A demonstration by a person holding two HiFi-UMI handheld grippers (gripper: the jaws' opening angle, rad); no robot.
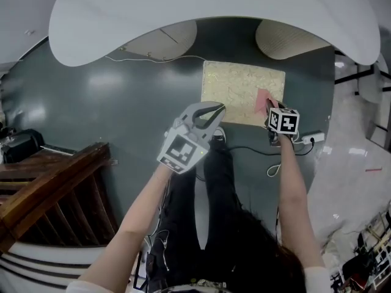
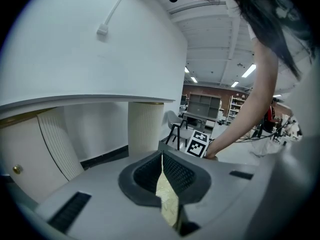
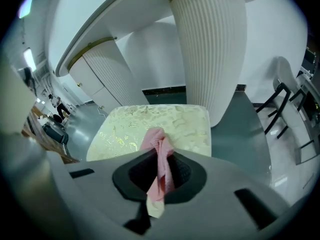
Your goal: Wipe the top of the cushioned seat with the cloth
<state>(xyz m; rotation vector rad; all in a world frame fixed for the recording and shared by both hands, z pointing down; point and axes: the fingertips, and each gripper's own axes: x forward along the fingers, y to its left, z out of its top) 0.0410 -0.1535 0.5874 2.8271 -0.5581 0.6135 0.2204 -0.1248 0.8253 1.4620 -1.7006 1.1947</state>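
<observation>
R gripper (image 3: 159, 156) is clamped on the pink cloth (image 3: 152, 139), pinched roughly mid-length. One bunched end sticks out past the jaw tips and a pale tail hangs back behind them. L gripper (image 2: 162, 158) has its jaws closed together w/ nothing held. The yellow sliver seen thru the gap looks like the seat below, not a grasped item.

Cloth sits over the near R corner of the cushioned seat (image 1: 238, 87). Can't tell if the free end actually touches the top or hangs just above it.

Handling, my read: the cloth is thin, light and floppy w/ no stiffness, so it'll fold and drag rather than push. It's twisted into a rope now, so little area is on the fabric. The current grip is ok, but more spread would wipe better. Seat top looks soft and textured, so prob some drag and low slip risk.

Orientation: the cloth's long axis runs in line w/ the R jaws. The free end points away from the person, toward the seat's far edge and the ribbed column (image 3: 212, 49). The seat is a rectangle.
</observation>
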